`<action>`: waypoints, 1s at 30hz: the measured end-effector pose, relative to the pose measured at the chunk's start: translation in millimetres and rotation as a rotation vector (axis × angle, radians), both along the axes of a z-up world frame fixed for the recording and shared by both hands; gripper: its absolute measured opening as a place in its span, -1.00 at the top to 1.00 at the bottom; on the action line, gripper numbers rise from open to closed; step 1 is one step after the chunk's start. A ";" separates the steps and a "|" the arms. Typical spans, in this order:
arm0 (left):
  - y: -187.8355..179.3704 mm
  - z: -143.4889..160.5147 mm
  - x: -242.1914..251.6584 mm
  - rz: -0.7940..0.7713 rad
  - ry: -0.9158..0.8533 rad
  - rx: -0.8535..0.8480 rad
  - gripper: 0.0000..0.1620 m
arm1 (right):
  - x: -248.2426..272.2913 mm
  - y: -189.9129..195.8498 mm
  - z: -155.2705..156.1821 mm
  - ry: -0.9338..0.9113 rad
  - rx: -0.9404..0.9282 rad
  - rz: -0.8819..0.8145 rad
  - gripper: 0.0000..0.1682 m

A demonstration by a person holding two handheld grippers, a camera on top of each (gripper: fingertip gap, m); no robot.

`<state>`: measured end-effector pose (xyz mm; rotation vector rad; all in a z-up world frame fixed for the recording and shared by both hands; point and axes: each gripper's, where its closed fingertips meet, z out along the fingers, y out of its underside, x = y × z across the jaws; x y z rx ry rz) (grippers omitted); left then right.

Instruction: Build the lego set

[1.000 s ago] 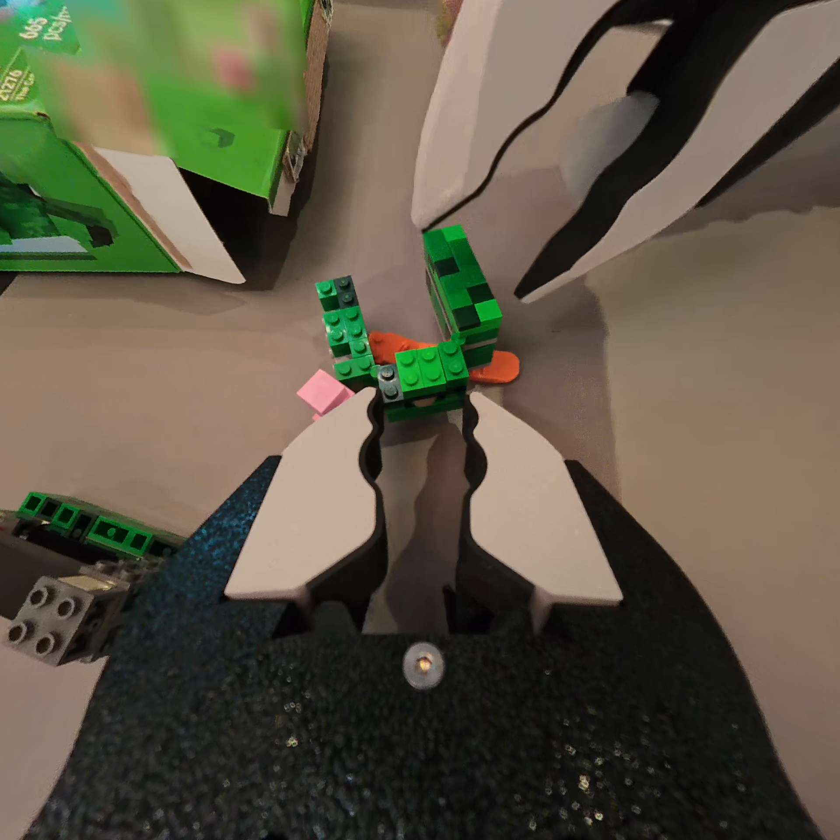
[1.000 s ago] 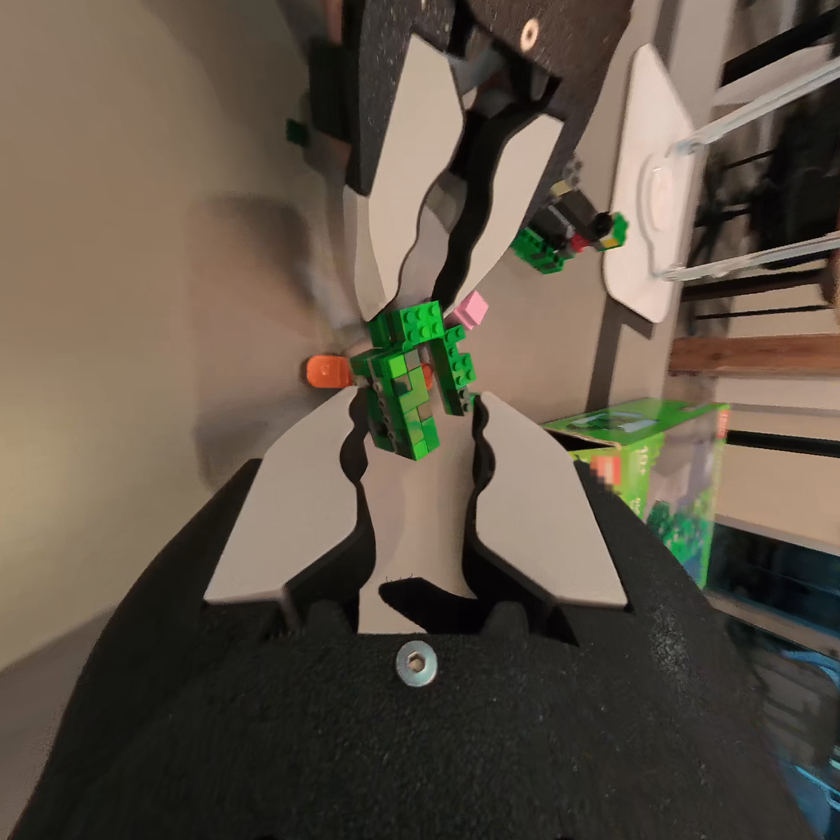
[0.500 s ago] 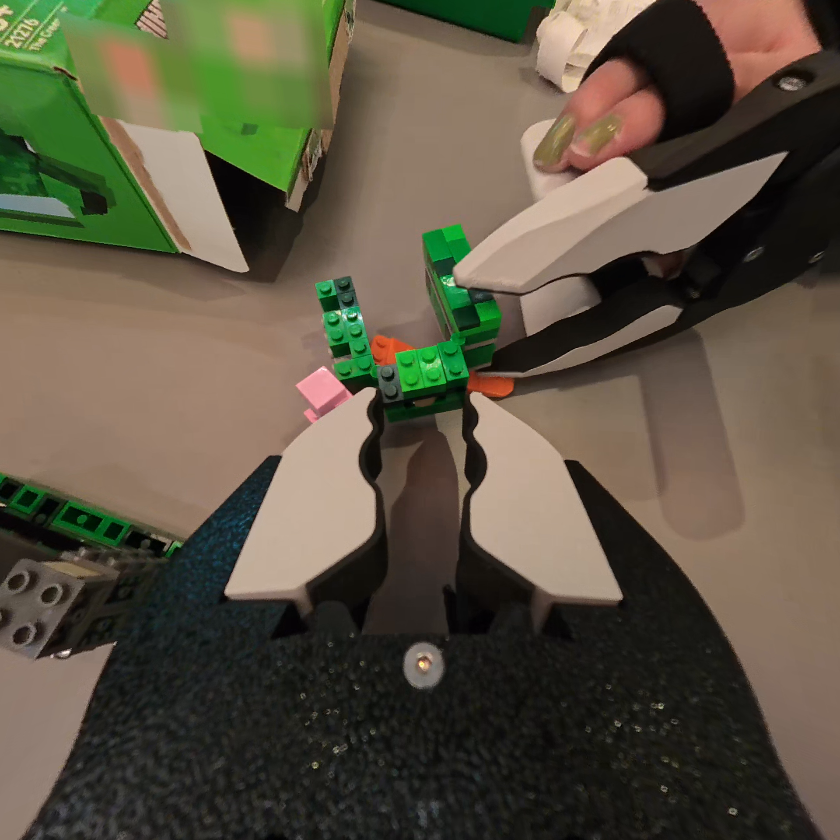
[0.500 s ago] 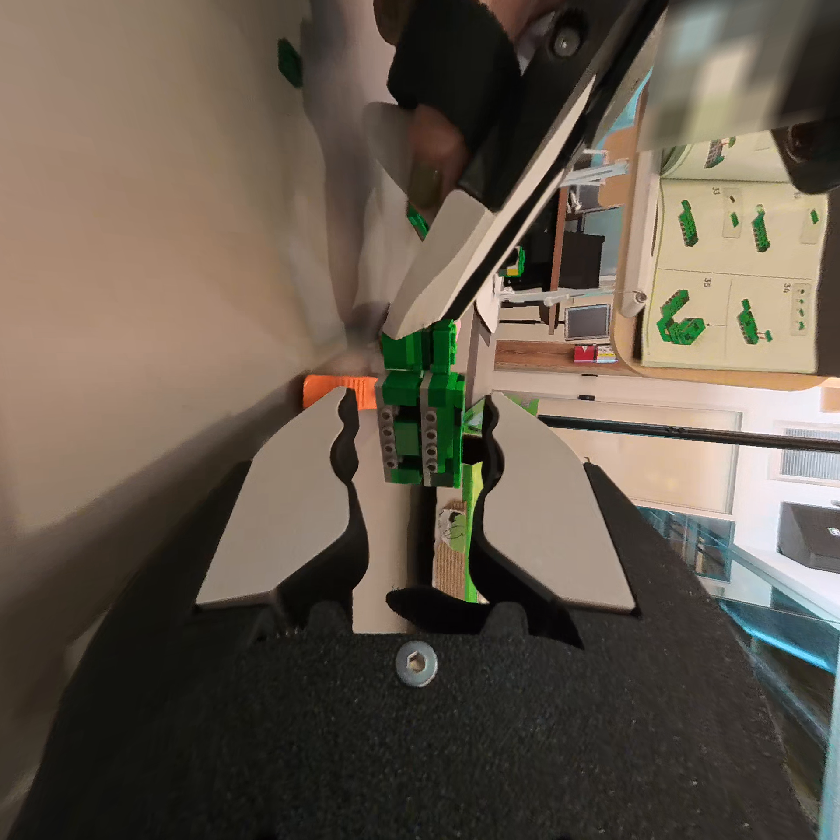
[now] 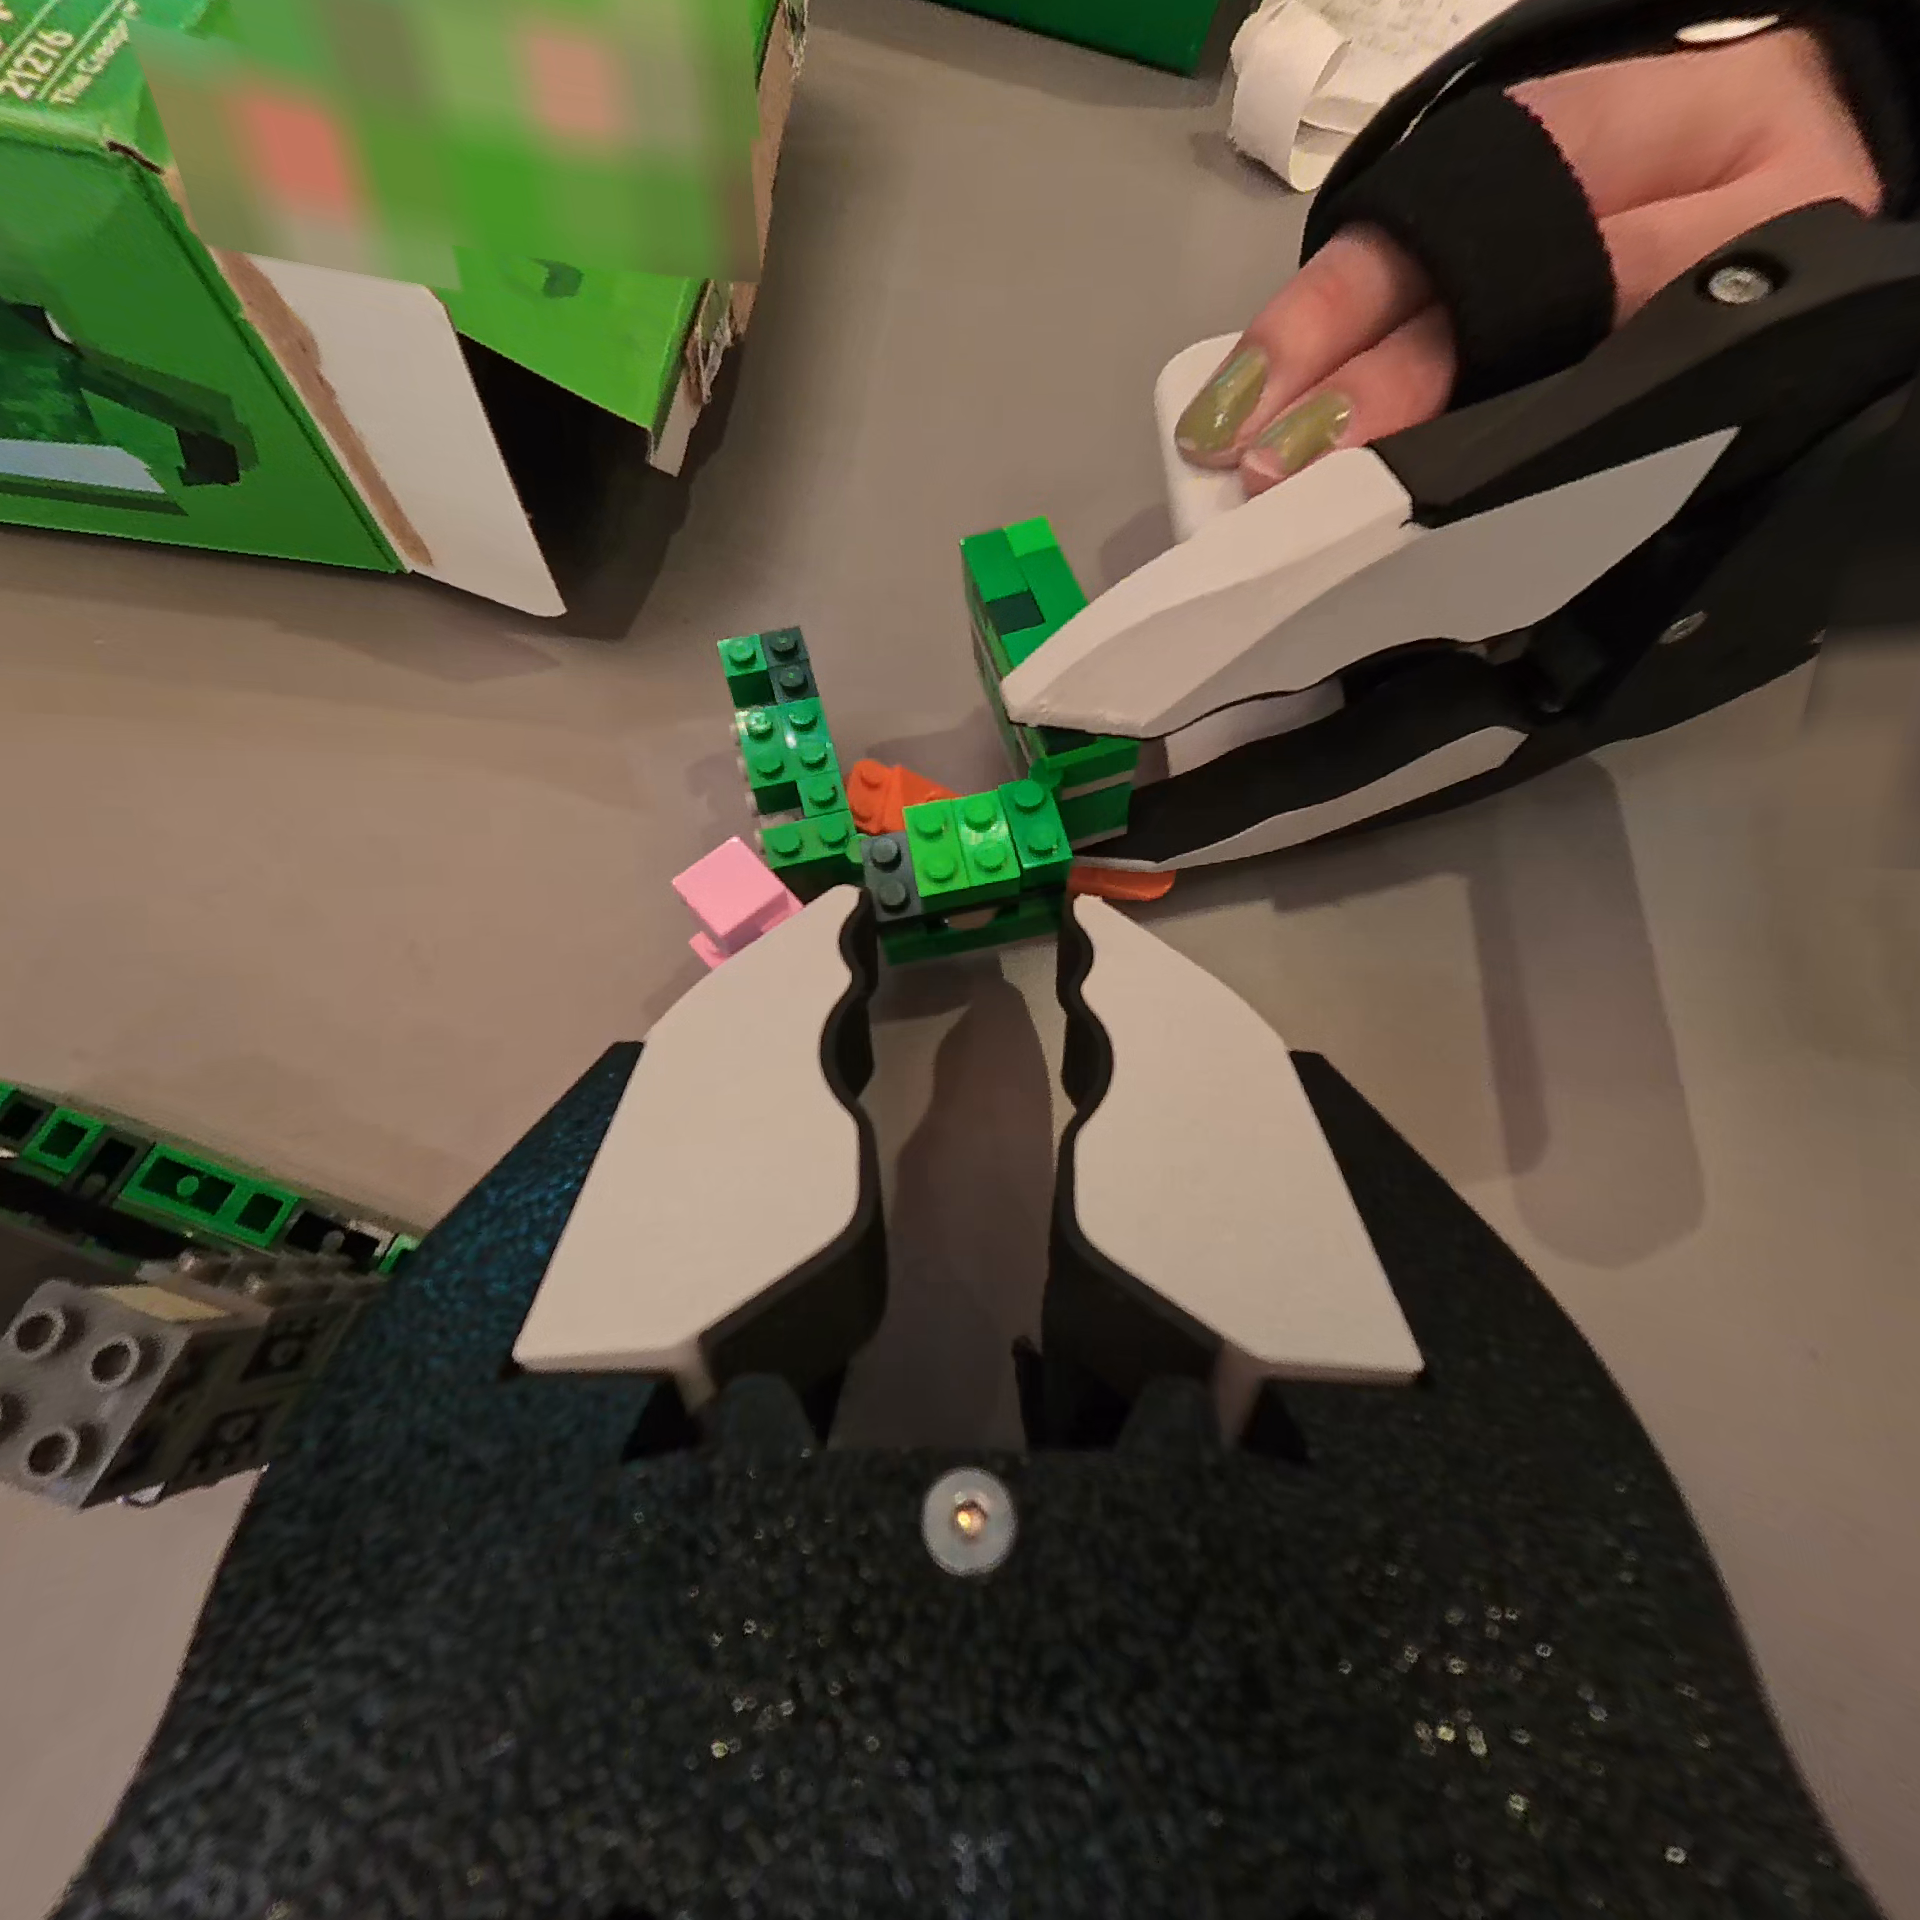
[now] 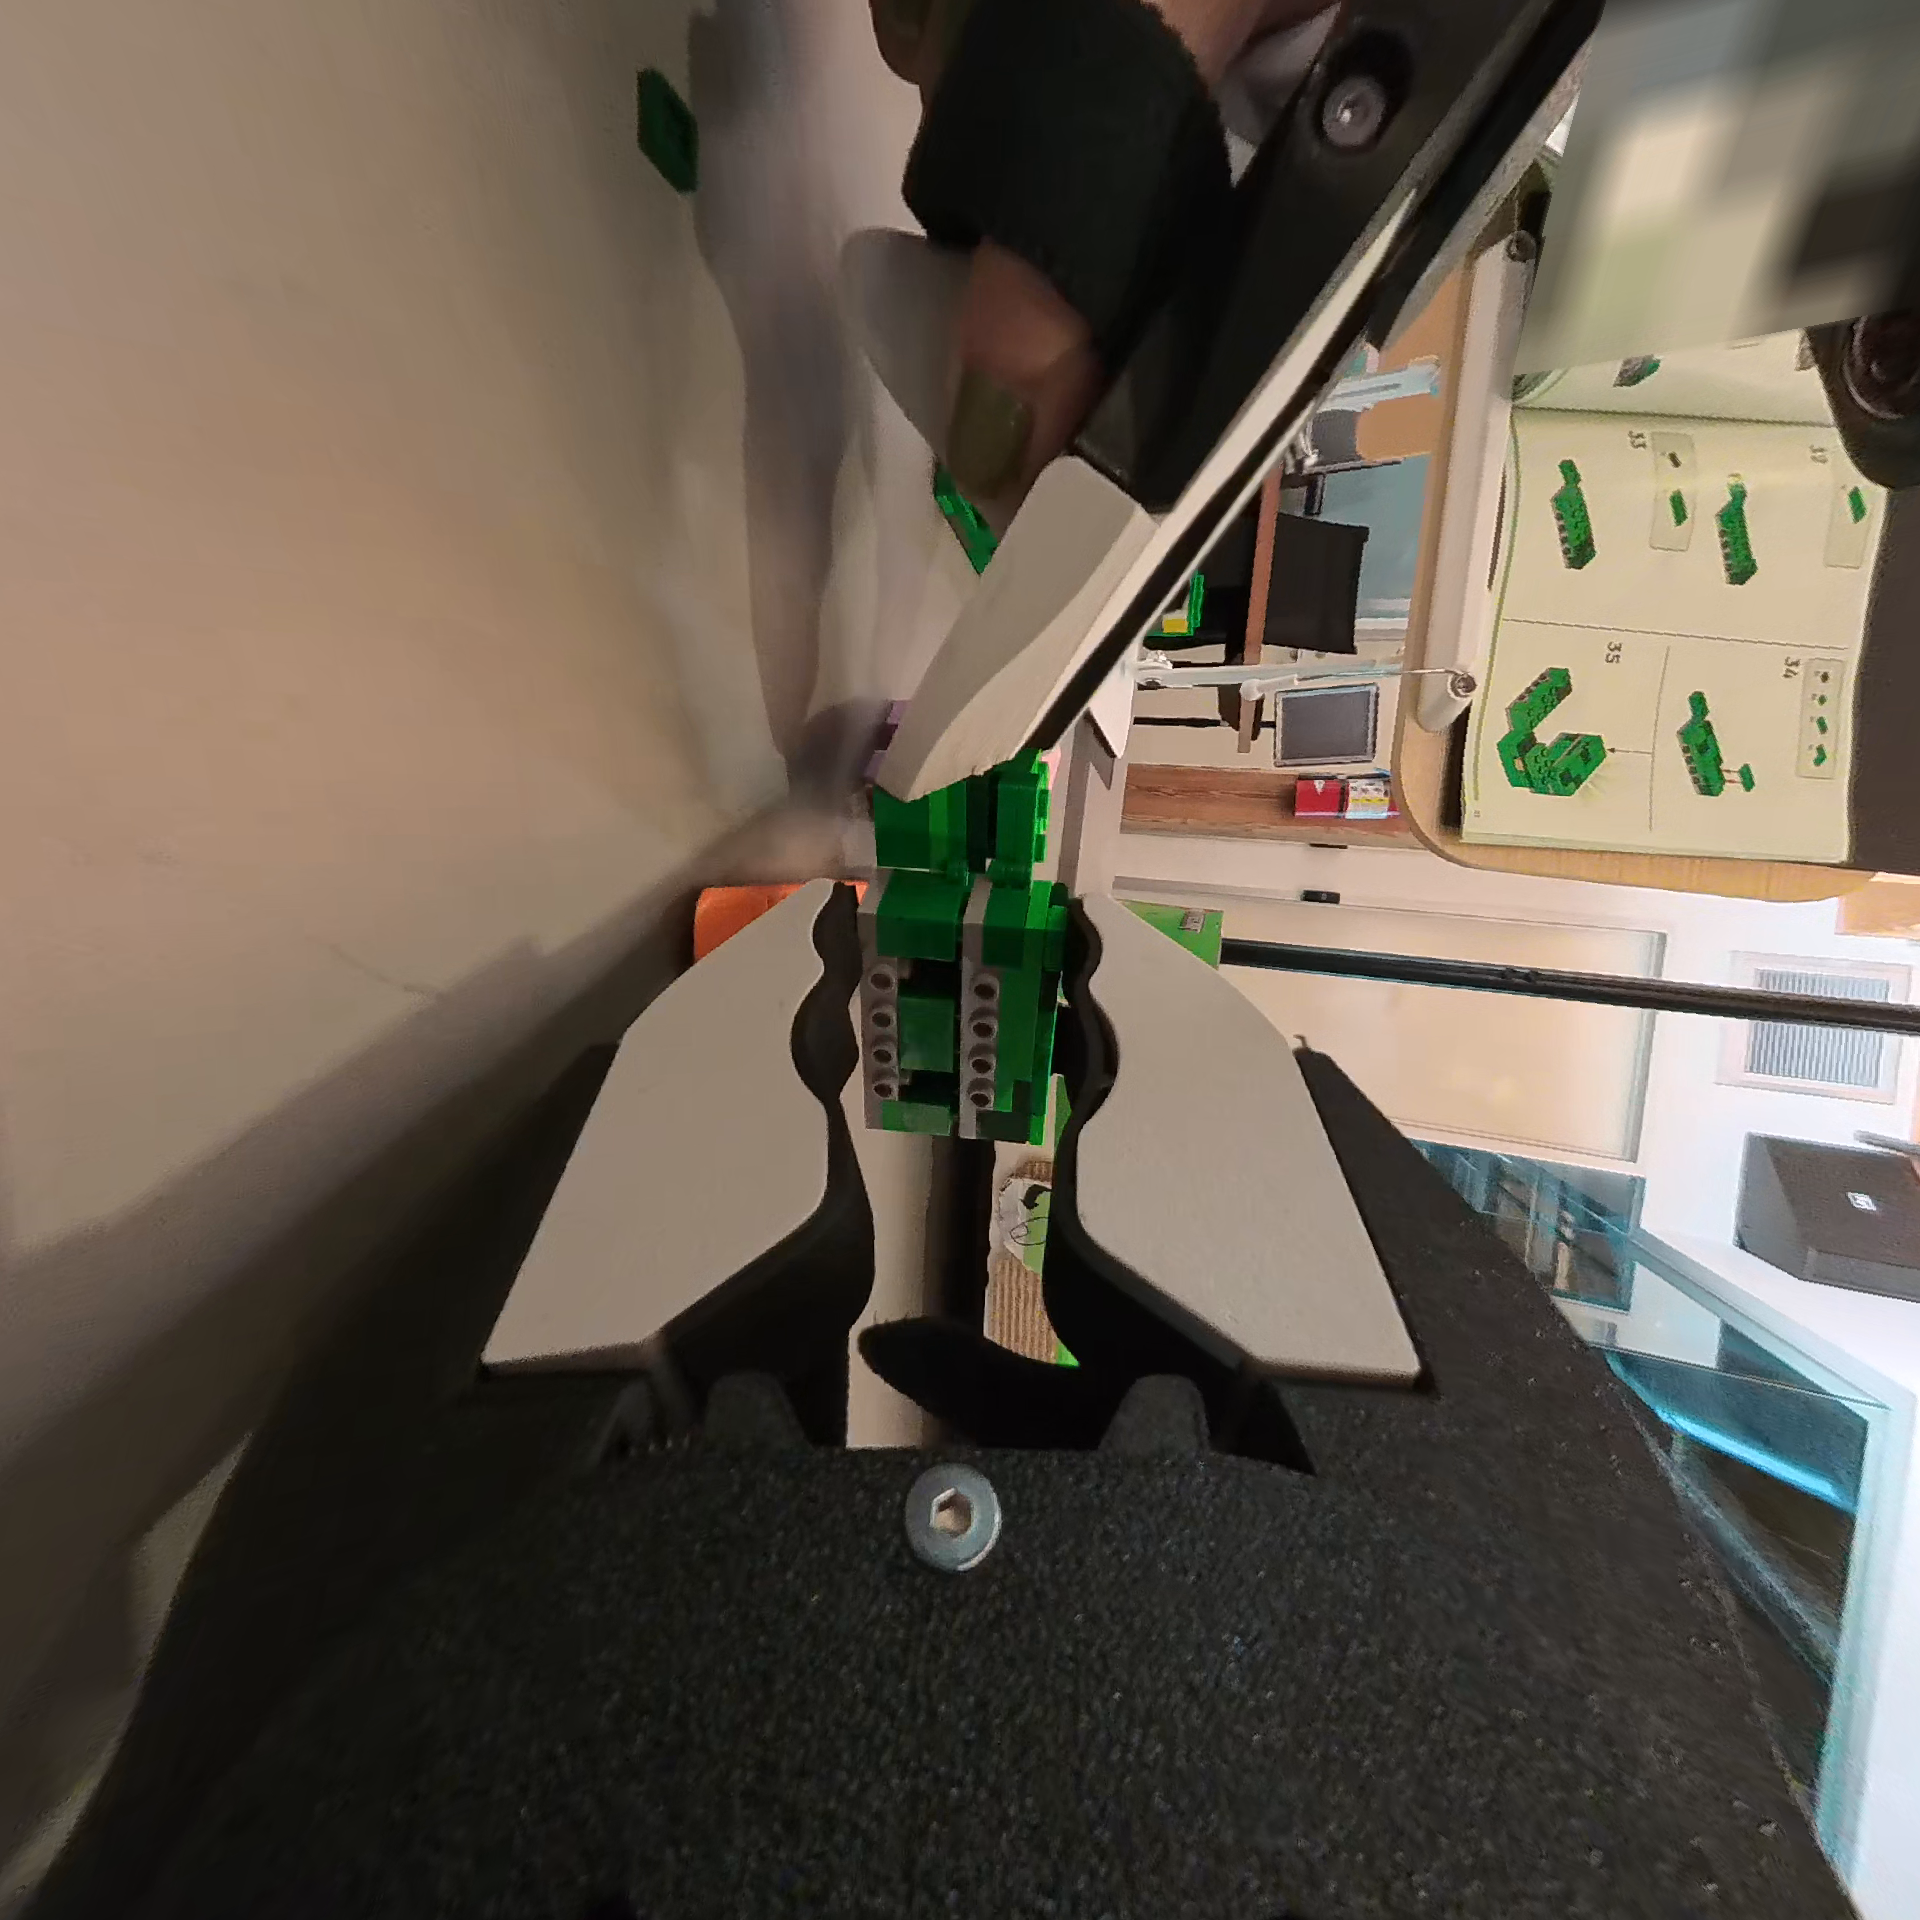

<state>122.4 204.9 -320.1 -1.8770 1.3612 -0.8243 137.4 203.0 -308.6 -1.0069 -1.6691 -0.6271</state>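
Note:
A green U-shaped Lego build (image 5: 977, 852) rests on the grey table with two upright columns, over an orange piece (image 5: 883, 790) and next to a pink brick (image 5: 727, 894). My left gripper (image 5: 966, 925) is shut on the build's low middle bar. My right gripper (image 5: 1044, 779) comes in from the right and is shut on the right column (image 5: 1013, 592), one finger above and one below. In the right wrist view my right gripper (image 6: 966, 914) clamps the green build (image 6: 935, 935). One finger (image 6: 1018, 644) of the left gripper reaches down to it from above.
An open green box (image 5: 312, 395) stands at the back left. A grey and green brick assembly (image 5: 104, 1371) lies at the left edge. A person's hand (image 5: 1455, 312) holds the right gripper. An open instruction booklet (image 6: 1662, 623) stands beyond, and a loose green piece (image 6: 665, 130) lies on the table.
My right gripper has swung from above the build round to its right side and closed on the right column. My left gripper has kept its hold and has not moved.

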 end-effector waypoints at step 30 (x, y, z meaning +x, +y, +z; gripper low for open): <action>-19.5 49.7 2.0 -0.057 0.042 1.015 0.26 | -4.8 -3.5 26.4 0.015 -0.161 -0.028 0.57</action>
